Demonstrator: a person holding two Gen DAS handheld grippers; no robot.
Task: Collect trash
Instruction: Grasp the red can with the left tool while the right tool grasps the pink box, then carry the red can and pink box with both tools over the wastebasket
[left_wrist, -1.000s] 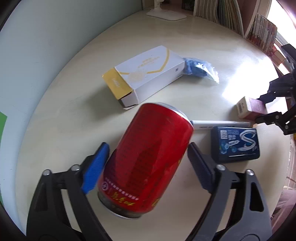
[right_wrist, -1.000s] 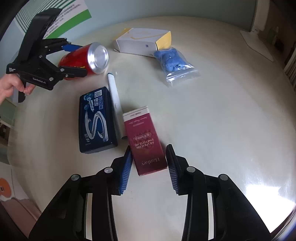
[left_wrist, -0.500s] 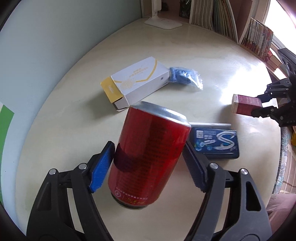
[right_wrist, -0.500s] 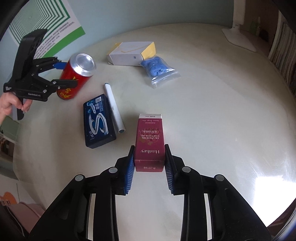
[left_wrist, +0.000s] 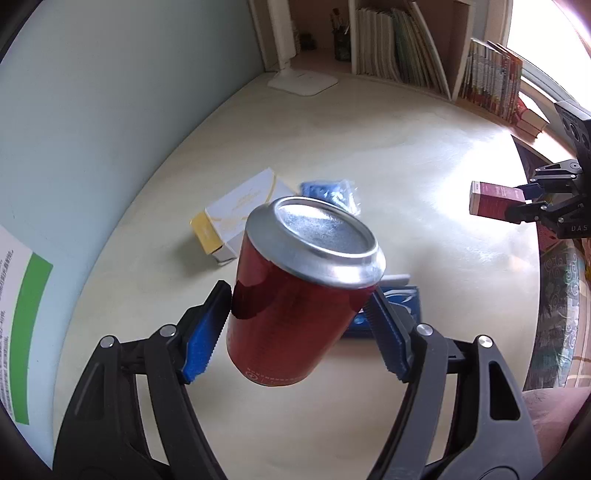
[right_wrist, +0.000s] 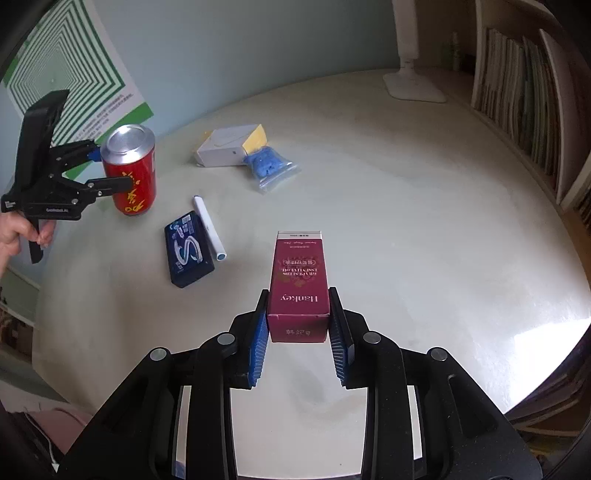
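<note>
From the right wrist view, at about nine o'clock, the left gripper (right_wrist: 110, 170) is seen clamped on the red can (right_wrist: 130, 170), which is held upright with its silver top upward and appears lifted off the table (right_wrist: 424, 206). Its jaws have just been closing, with the can between them; in its own view the pads press the can's sides. Below and right of the can, at about ten o'clock, the dark blue pack (right_wrist: 188, 254) and the white tube (right_wrist: 209, 228) lie side by side, long axes running from eleven to five o'clock. Further up, at eleven o'clock, the white and yellow box (right_wrist: 231, 149) and the blue bag (right_wrist: 269, 166) remain, nearer the left gripper. At centre, the right gripper (right_wrist: 298, 332) is clenched on the maroon carton (right_wrist: 300, 280), whose long axis points toward twelve o'clock, straight along the fingers. No bin is visible, so the drop-off direction cannot be told.
</note>
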